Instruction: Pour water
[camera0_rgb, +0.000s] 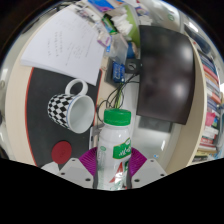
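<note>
A white plastic bottle (115, 150) with a green cap and green label stands upright between my gripper's (113, 170) purple pads (90, 164). Both pads press against its sides, so the gripper is shut on it. To the left and a little beyond the bottle sits a white mug (70, 107) with a black checkered pattern and an open mouth, resting on a dark mat. The bottle's lower part is hidden below my fingers.
A sheet of white paper (62, 45) lies beyond the mug. A dark monitor-like panel (165, 80) stands to the right, with wires and a small blue board (118, 70) behind the bottle. A red round thing (62, 152) lies near the left finger. Books line the far right.
</note>
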